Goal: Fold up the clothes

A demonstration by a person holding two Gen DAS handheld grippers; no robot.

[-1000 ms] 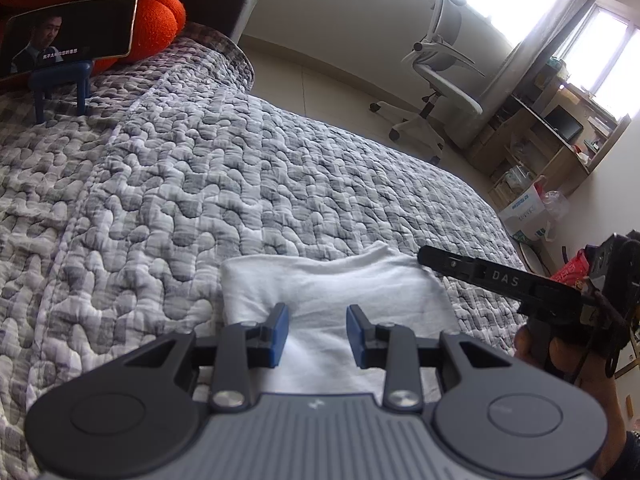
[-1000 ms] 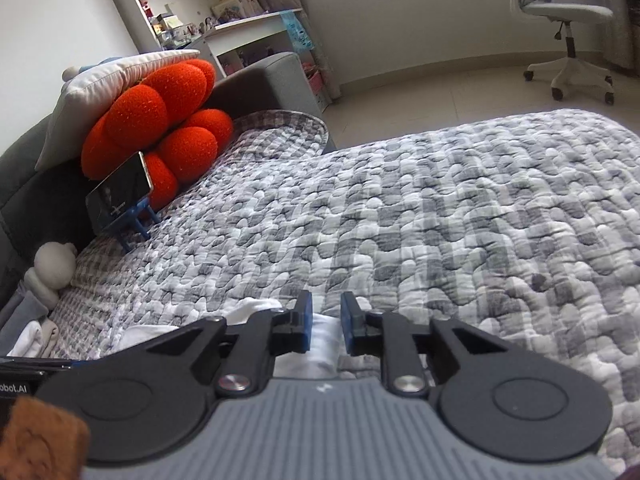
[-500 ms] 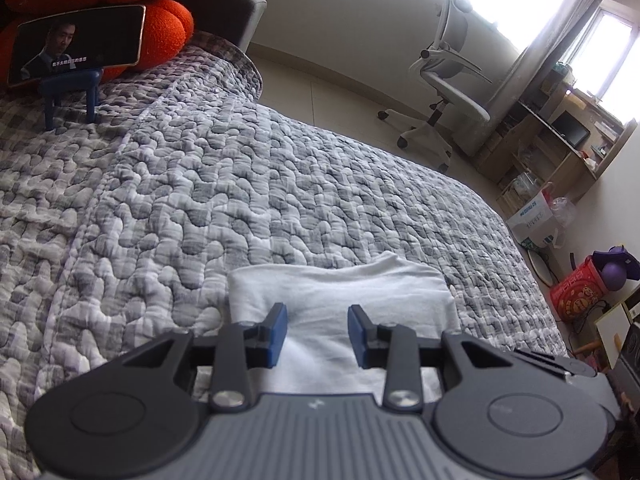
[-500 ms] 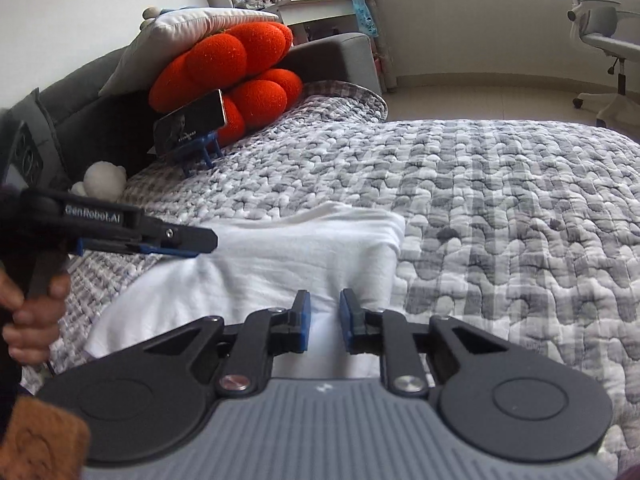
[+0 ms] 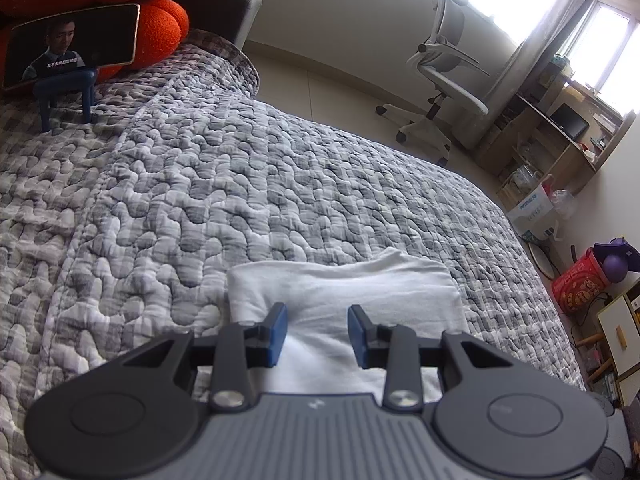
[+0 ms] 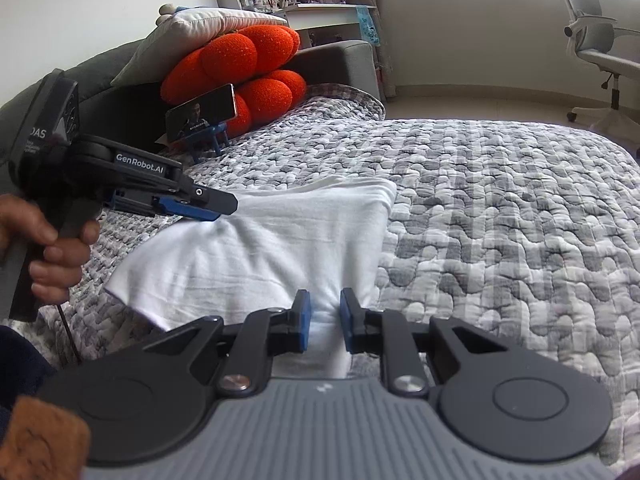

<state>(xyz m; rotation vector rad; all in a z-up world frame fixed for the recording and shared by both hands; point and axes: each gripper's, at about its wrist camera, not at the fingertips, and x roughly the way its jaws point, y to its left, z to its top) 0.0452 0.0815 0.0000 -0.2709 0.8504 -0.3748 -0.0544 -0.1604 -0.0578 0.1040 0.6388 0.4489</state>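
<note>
A white garment [image 5: 344,292] lies folded into a rectangle on the grey quilted bed [image 5: 240,200]. My left gripper [image 5: 317,332] hovers over its near edge, open, with nothing between the blue pads. In the right wrist view the same garment [image 6: 280,248] spreads out ahead. The left gripper [image 6: 216,206] is seen from the side above its far left part, held by a person's hand [image 6: 60,252]. My right gripper [image 6: 325,320] sits at the garment's near right corner, its narrow gap filled with white cloth.
A phone on a blue stand [image 5: 72,46] stands at the head of the bed, before orange cushions [image 6: 240,64]. An office chair [image 5: 440,80] and shelves are on the floor beyond the bed. Bare quilt [image 6: 500,220] lies to the right of the garment.
My right gripper has drawn back toward the near side with the cloth and left the left wrist view. The garment now lies spread ahead of it. The left gripper stayed open.
</note>
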